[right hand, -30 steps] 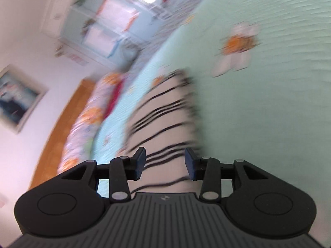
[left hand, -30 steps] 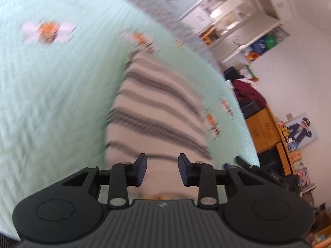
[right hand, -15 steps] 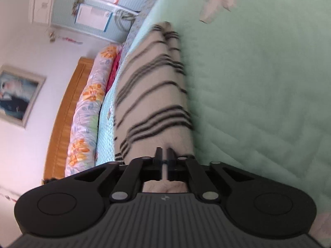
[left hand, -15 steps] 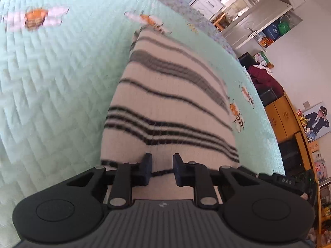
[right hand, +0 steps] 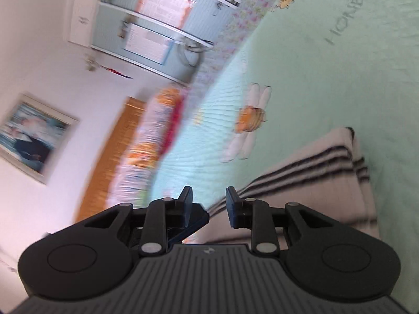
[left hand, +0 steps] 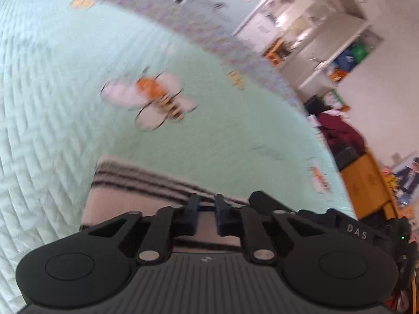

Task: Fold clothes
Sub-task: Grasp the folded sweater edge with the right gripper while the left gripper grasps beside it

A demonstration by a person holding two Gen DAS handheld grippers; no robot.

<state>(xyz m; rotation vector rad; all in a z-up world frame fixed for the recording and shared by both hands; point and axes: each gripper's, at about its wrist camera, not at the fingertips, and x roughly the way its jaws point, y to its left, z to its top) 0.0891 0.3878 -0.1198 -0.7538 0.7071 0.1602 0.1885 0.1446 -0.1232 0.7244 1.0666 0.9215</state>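
The left gripper (left hand: 205, 210) has its jaws closing, a narrow gap left between the pads, and the striped cloth (left hand: 146, 183) shows through that gap and under them; whether the pads actually pinch it cannot be told from this blurred view. The right gripper (right hand: 208, 201) is closing too, its jaws standing wider apart. The edge of the cloth (right hand: 314, 180) passes under its right finger, while bedspread shows in the gap, so no grip is visible there.

The cloth is cream with dark stripes, lying folded on the bed (left hand: 52, 104), just ahead of and below both grippers. In the right view its folded edges stack at the far corner.

The bedspread is pale green and quilted, with a bee print (left hand: 154, 102) beyond the cloth and the word HONEY (right hand: 348, 13) stitched further off. Past the bed are white shelves (left hand: 314, 39), a wooden cabinet (left hand: 366, 183), a pillow (right hand: 146, 141) and a framed picture (right hand: 28, 136).
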